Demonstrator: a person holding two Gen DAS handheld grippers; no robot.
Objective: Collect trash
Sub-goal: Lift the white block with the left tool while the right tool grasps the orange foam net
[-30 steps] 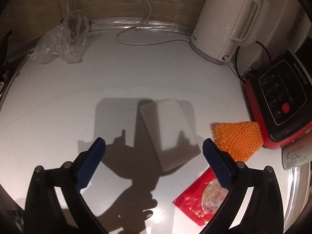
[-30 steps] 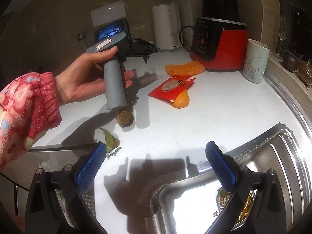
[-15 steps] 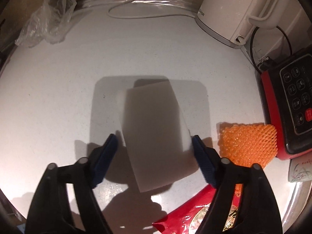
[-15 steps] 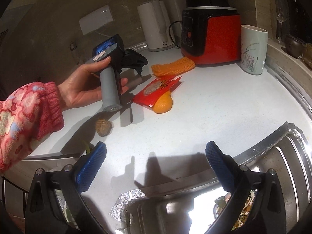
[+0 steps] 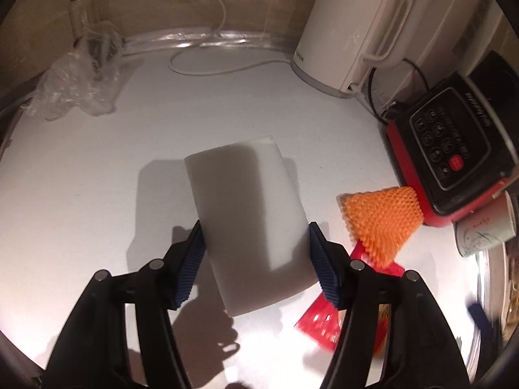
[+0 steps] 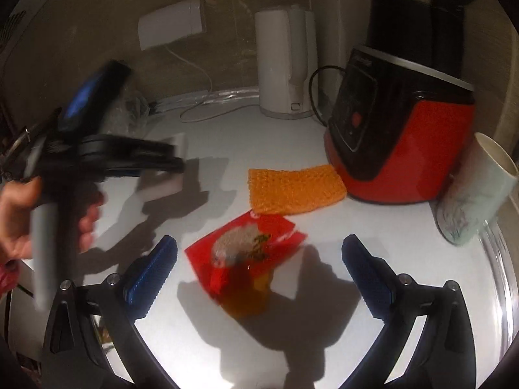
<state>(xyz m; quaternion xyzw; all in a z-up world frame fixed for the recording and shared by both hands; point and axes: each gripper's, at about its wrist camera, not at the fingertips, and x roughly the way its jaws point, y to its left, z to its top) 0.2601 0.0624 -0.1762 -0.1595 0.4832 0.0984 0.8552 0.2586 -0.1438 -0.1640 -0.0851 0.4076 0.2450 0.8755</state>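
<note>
My left gripper [image 5: 254, 261] is shut on a white foam block [image 5: 249, 220] and holds it over the white counter. In the right wrist view the left gripper [image 6: 168, 162] holds the block [image 6: 176, 175] at mid-left, blurred. My right gripper [image 6: 259, 269] is open and empty, just above a red snack wrapper [image 6: 246, 253] that lies over an orange peel [image 6: 246, 298]. The wrapper [image 5: 321, 321] also shows in the left wrist view. An orange foam net [image 6: 293, 188] lies behind it.
A white kettle [image 6: 285, 64] and a red and black cooker [image 6: 399, 136] stand at the back. A pale cup [image 6: 476, 191] is at the right by the sink rim [image 6: 499, 278]. A crumpled clear plastic bag [image 5: 78, 84] and a white cord [image 5: 214, 64] lie at the back left.
My left gripper has closed on the white foam block and lifted it. My right gripper has moved forward from the sink to just above the red wrapper.
</note>
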